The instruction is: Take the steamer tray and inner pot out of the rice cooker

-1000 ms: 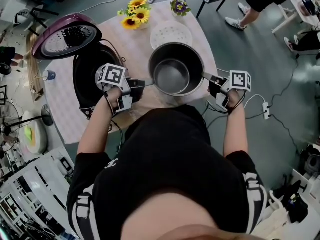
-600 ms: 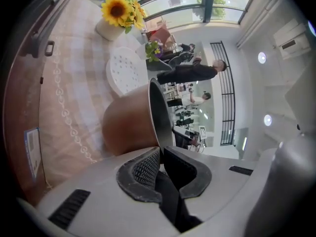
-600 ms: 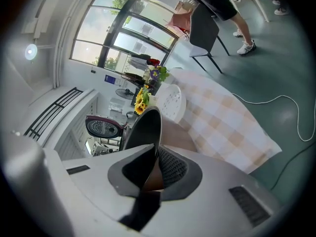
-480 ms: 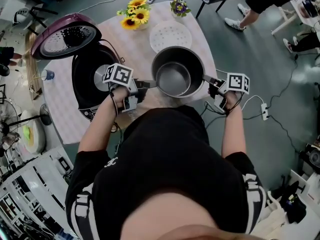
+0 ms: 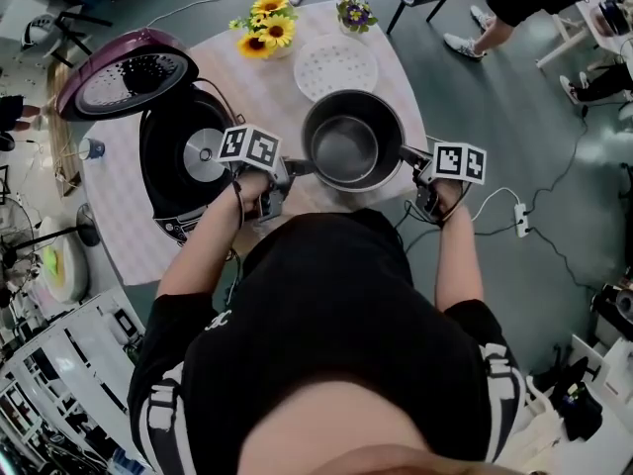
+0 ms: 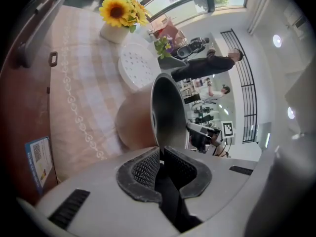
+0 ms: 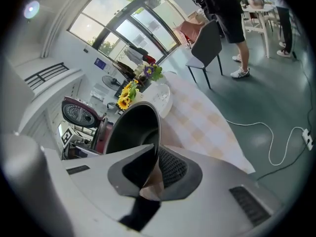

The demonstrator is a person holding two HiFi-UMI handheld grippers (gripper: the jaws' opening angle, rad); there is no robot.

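Head view. Found the pot (image 5: 351, 148) out of the rice cooker (image 5: 188, 156), over the near right part of the table (image 5: 262, 102). Could not tell whether resting on the table or hanging just above. Saw the left gripper (image 5: 294, 168) pinched on the pot's rim at nine o'clock and the right gripper (image 5: 411, 154) pinched on the rim at three o'clock. Placed the rice cooker at nine o'clock from the pot, just beside, open, with the lid (image 5: 124, 75) tipped back toward ten o'clock. Placed the steamer tray (image 5: 337, 67) flat on the table at twelve o'clock from the pot, near but apart, and the sunflowers (image 5: 265, 26) at eleven o'clock, by the far edge.

Left gripper view. Showed the left gripper (image 6: 160, 154) closed on the thin rim of the pot (image 6: 170, 112), rim edge-on between the ribbed pads (image 6: 145, 169). Caught the steamer tray (image 6: 136, 68) on the table (image 6: 84, 98) at eleven o'clock from the pot, the sunflowers (image 6: 118, 11) farther on.

Right gripper view. Showed the right gripper (image 7: 157, 164) likewise clamped on the rim, with the pot (image 7: 131, 127) rising toward eleven o'clock. Caught the steamer tray (image 7: 162, 95) just past the pot at one o'clock, the sunflowers (image 7: 127, 95) beside, the lid (image 7: 79, 113) at nine o'clock, and a chair (image 7: 207, 46) well apart at one o'clock.
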